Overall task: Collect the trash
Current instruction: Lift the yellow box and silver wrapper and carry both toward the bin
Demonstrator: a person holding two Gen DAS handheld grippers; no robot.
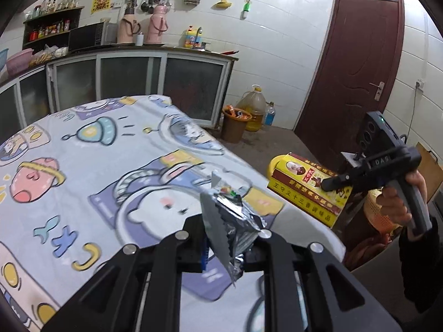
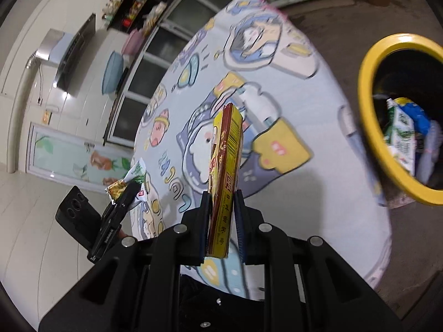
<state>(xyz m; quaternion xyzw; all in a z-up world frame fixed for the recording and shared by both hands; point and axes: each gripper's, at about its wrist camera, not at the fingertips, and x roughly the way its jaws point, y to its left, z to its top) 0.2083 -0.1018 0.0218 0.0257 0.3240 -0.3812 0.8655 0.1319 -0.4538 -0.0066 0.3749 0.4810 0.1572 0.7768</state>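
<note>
From the left wrist camera, the left gripper (image 1: 231, 238) is hanging over the round table draped in a pale cartoon-print cloth (image 1: 83, 166), its jaws clenching a crumpled silver foil snack wrapper (image 1: 229, 221) that is sticking up between them. To the right, past the table's edge, a hand (image 1: 398, 202) is holding the right gripper (image 1: 329, 184), which is pinching a flat yellow-and-maroon cardboard box (image 1: 307, 191); behind the box, a yellow rim is peeking out.

From the right wrist camera, the right gripper's jaws are grasping that box edge-on, standing upright between the pads. The yellow-rimmed dark trash bin (image 2: 368, 127) is sitting just beside the table at right, already holding a green-and-white carton (image 2: 401, 135) and what is probably blue plastic, though blurred. At lower left the left gripper is carrying its wrapper.
</note>
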